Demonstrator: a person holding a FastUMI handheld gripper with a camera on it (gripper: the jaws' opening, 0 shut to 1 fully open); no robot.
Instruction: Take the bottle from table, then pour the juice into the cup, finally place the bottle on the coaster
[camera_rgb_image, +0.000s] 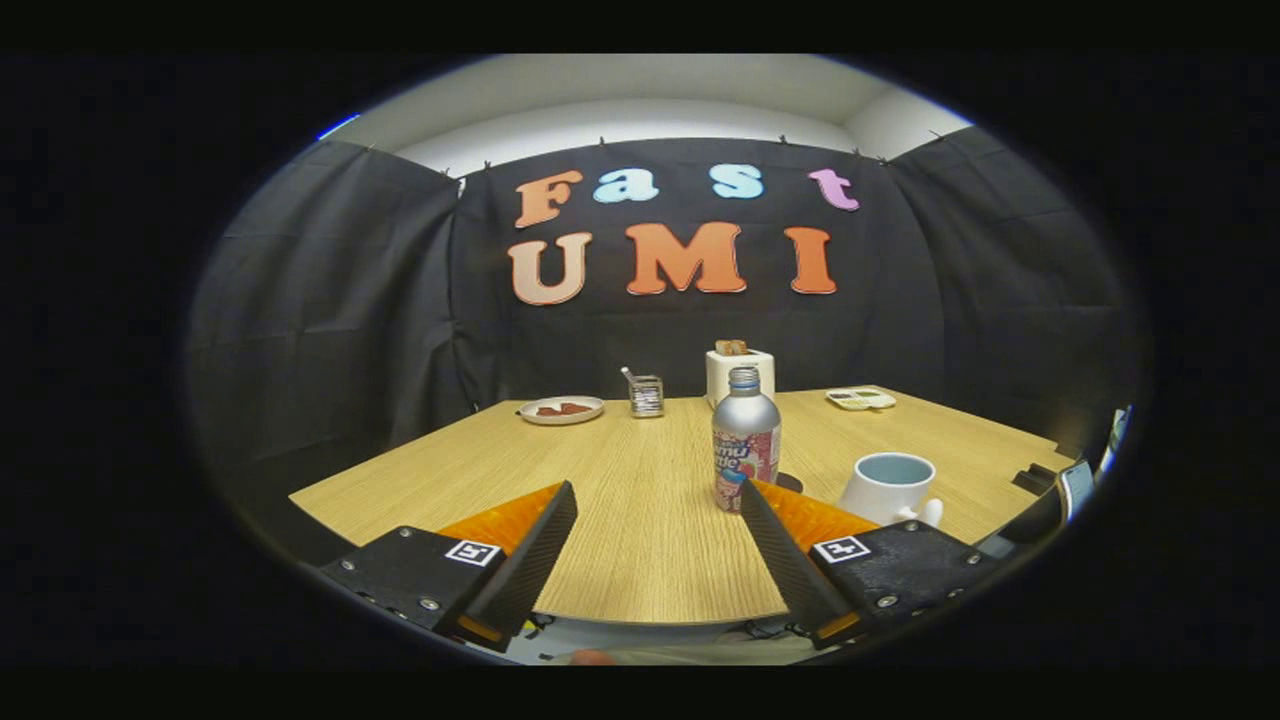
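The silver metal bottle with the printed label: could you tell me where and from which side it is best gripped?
Grip the silver metal bottle around its straight labelled body, below the tapering shoulder, coming in level from the near side. It stands upright just ahead of the open gripper, nearer its right finger, so shift slightly right first.

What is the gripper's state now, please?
Gripper: open, holding nothing; the bottle stands just ahead, by its right finger.
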